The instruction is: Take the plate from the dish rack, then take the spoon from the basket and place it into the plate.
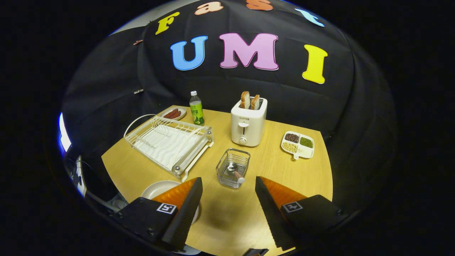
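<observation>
Spoon point(234, 171) in basket point(233, 168), tongs point(228, 196) apart

Worktop point(277, 170) looks like light wood laminate, smooth w/ a matt finish. Dish rack point(169, 144), left of centre, is white coated wire w/ shiny chrome knobs and a ribbed plastic tray. Basket point(233, 167) = glossy metal wire. Toaster point(248, 122) is smooth white plastic, semi-gloss. Gripper point(227, 202) fingers point(186, 209) are ridged black with matt orange sides, standing apart. Plate point(158, 188) looks like matt cream ceramic.
</observation>
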The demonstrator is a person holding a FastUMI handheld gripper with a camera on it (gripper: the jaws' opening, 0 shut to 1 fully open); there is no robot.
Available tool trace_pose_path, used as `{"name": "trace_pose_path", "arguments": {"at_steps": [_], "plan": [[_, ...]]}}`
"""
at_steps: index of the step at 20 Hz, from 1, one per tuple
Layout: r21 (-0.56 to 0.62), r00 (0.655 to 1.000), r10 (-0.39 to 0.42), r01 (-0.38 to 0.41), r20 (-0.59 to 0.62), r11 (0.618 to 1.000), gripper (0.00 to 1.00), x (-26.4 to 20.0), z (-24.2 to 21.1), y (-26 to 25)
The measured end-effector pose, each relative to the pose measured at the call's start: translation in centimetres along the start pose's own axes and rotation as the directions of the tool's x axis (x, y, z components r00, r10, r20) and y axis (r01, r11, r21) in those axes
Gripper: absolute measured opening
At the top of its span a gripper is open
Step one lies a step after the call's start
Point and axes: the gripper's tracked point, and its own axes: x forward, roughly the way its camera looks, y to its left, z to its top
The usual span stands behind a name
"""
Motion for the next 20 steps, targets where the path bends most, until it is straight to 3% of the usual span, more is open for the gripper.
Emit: {"name": "trace_pose_path", "arguments": {"at_steps": [3, 5, 6, 8, 10, 12, 14, 16, 20], "plan": [[-0.031, 0.998, -0.018, 0.016, -0.06, 0.999, 0.84, 3.8, -1.3, -1.3], [-0.008, 0.996, -0.017, 0.016, -0.087, 1.0, 0.67, 5.5, -1.7, -1.2], [-0.001, 0.995, -0.017, 0.016, -0.094, 1.0, 0.52, 6.4, -1.8, -1.3], [0.011, 0.992, -0.007, 0.008, -0.124, 1.0, 0.43, 7.7, -2.4, -1.0], [0.009, 0.99, -0.005, 0.007, -0.144, 1.0, 0.43, 8.6, -2.8, -0.8], [0.006, 0.986, -0.013, 0.014, -0.165, 1.0, 0.32, 9.1, -3.4, -0.7], [0.011, 0.982, -0.029, 0.032, -0.187, 0.999, 0.32, 9.7, -4.1, -0.9], [0.045, 0.981, -0.016, 0.025, -0.192, 0.999, 0.18, 9.5, -3.8, -0.7], [0.079, 0.983, -0.036, 0.05, -0.18, 0.996, 0.12, 9.1, -3.3, -1.4]]}}
